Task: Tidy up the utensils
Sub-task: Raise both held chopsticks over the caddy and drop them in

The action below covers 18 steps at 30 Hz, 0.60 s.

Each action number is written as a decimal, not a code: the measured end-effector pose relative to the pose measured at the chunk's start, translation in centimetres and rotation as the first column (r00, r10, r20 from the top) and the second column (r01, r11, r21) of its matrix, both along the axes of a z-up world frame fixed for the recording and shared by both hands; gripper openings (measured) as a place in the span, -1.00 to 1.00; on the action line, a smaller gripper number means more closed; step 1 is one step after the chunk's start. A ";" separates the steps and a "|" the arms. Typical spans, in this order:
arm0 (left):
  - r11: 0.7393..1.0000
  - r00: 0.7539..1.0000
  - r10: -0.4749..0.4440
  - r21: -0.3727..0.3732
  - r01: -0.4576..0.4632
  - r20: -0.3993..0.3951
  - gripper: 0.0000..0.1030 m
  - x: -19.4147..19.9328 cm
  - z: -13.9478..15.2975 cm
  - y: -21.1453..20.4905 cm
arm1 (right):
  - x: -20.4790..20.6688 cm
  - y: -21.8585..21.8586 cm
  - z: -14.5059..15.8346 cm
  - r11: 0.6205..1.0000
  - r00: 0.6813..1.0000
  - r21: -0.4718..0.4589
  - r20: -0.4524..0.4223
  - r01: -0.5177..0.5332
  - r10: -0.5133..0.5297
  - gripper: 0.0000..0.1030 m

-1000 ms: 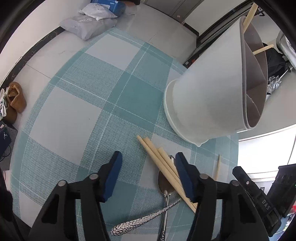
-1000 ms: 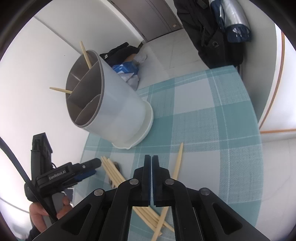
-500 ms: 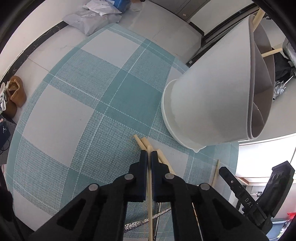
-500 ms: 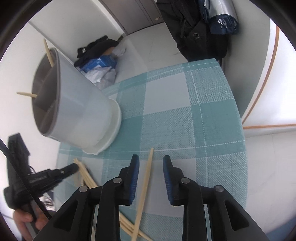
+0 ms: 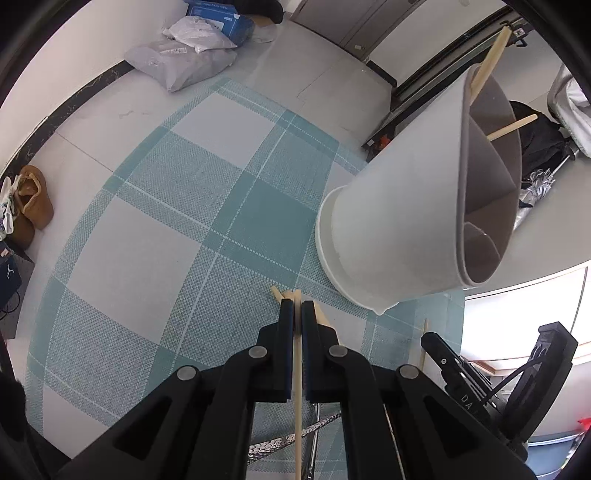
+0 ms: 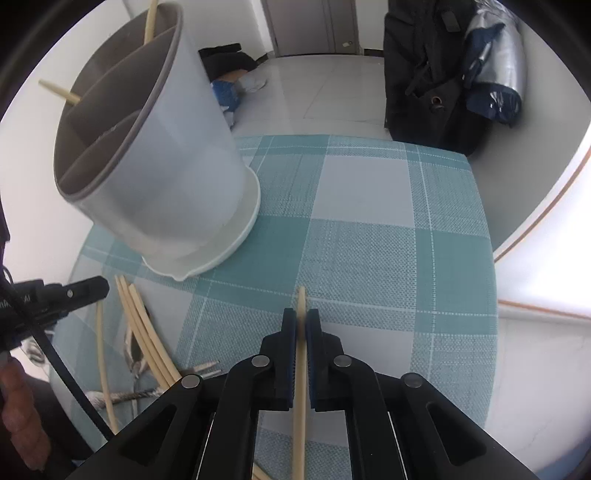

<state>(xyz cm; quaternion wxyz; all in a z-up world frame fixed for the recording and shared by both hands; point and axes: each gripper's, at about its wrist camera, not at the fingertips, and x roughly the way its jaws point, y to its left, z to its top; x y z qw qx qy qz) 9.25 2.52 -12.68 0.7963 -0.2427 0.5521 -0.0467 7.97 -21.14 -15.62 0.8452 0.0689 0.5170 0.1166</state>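
My left gripper (image 5: 298, 310) is shut on a wooden chopstick (image 5: 297, 406), beside other chopsticks on the teal checked mat (image 5: 177, 236). My right gripper (image 6: 301, 317) is shut on another wooden chopstick (image 6: 300, 398) that lies along its fingers. A white utensil holder (image 5: 402, 221) with grey dividers stands on the mat ahead and right of the left gripper, with two chopsticks (image 5: 491, 66) in it. It also shows in the right wrist view (image 6: 162, 177), ahead and to the left. Loose chopsticks (image 6: 144, 332) and metal cutlery (image 6: 125, 397) lie left of the right gripper.
The mat covers a small round table. On the floor beyond lie grey and white bags (image 5: 184, 59), a blue box (image 5: 218, 18) and brown slippers (image 5: 33, 199). A black bag (image 6: 436, 74) stands past the table's far edge. The left gripper shows in the right wrist view (image 6: 59, 295).
The left gripper closed on a chopstick one second ago and still holds it. The right gripper opened, moved over its chopstick and has now shut on it.
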 end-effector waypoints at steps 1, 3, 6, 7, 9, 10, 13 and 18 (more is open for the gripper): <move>1.000 1.000 -0.007 0.002 0.007 0.012 -0.99 -0.2 0.3 0.0 | -0.2 -0.5 0.4 0.999 1.000 0.033 0.017 0.013 -0.014 -0.92; 1.000 0.999 -0.024 0.006 0.023 0.046 -0.99 -0.6 1.0 -0.2 | -0.6 -1.4 1.2 0.996 0.998 0.087 0.048 0.034 -0.039 -0.92; 0.999 0.995 -0.038 0.008 0.038 0.092 -0.99 -1.2 2.4 -0.5 | -1.0 -2.5 2.7 0.981 0.992 0.183 0.088 0.071 -0.088 -0.92; 0.999 0.993 -0.040 0.009 0.040 0.108 -0.99 -1.5 2.8 -0.6 | -1.3 -3.0 3.2 0.974 0.989 0.210 0.104 0.082 -0.106 -0.92; 0.999 0.988 -0.050 0.016 0.048 0.144 -0.99 -2.3 3.7 -0.9 | -2.3 -4.0 4.3 0.960 0.978 0.261 0.152 0.098 -0.142 -0.92; 0.998 0.985 -0.056 0.017 0.054 0.165 -0.99 -2.7 4.2 -1.0 | -2.6 -4.2 4.8 0.958 0.974 0.268 0.169 0.102 -0.152 -0.92; 0.997 0.966 -0.077 0.043 0.069 0.246 -0.99 -4.0 6.0 -1.4 | -4.1 -4.4 6.0 0.950 0.960 0.292 0.217 0.110 -0.178 -0.92; 0.992 0.910 -0.112 0.100 0.078 0.400 -0.99 -6.4 9.3 -2.8 | -5.9 -3.0 7.4 0.968 0.943 0.243 0.300 0.067 -0.141 -0.93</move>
